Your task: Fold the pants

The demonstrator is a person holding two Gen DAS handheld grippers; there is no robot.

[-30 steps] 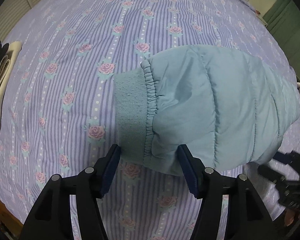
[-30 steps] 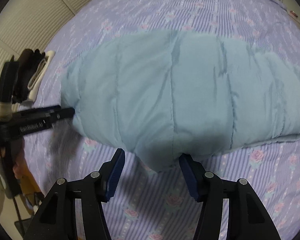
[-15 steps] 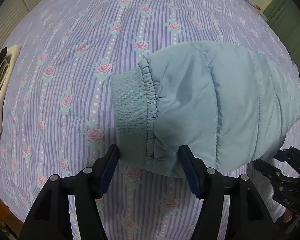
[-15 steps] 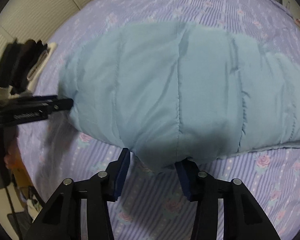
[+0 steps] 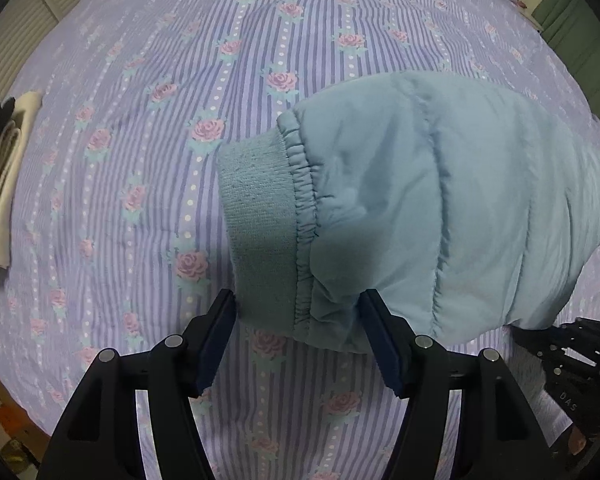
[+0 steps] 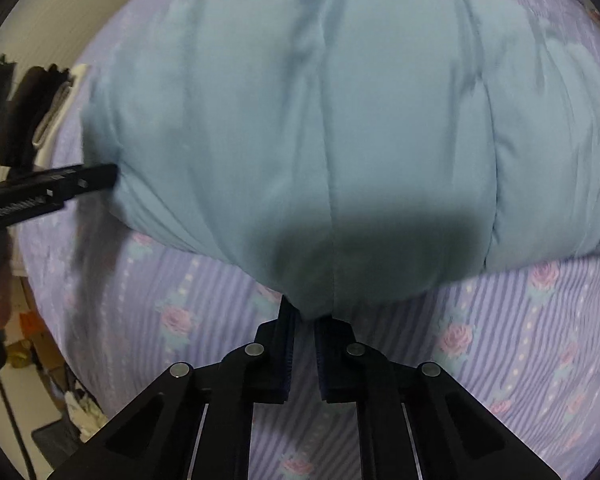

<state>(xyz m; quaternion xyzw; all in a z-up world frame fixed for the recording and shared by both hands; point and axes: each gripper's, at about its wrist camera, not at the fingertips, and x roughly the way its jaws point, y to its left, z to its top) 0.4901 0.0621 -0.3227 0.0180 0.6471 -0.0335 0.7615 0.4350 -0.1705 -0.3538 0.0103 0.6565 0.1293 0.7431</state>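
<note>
Light blue padded pants (image 5: 440, 208) lie on the rose-striped bed sheet (image 5: 140, 160). Their ribbed cuff (image 5: 260, 232) points left in the left wrist view. My left gripper (image 5: 298, 328) is open, its fingers on either side of the cuff's near edge. In the right wrist view the pants (image 6: 340, 140) fill the frame. My right gripper (image 6: 305, 322) is shut on the near edge of the pants. The left gripper also shows in the right wrist view (image 6: 52, 188) at the pants' left end.
A stack of folded clothes (image 5: 0, 168), cream and black, lies at the bed's left edge. It also shows in the right wrist view (image 6: 40, 112). The floor with clutter (image 6: 40, 360) lies beyond the bed's near left edge. The right gripper's body (image 5: 572, 364) is at lower right.
My right gripper has moved in and closed on the near edge of the pants. My left gripper has crept closer to the cuff and stayed open.
</note>
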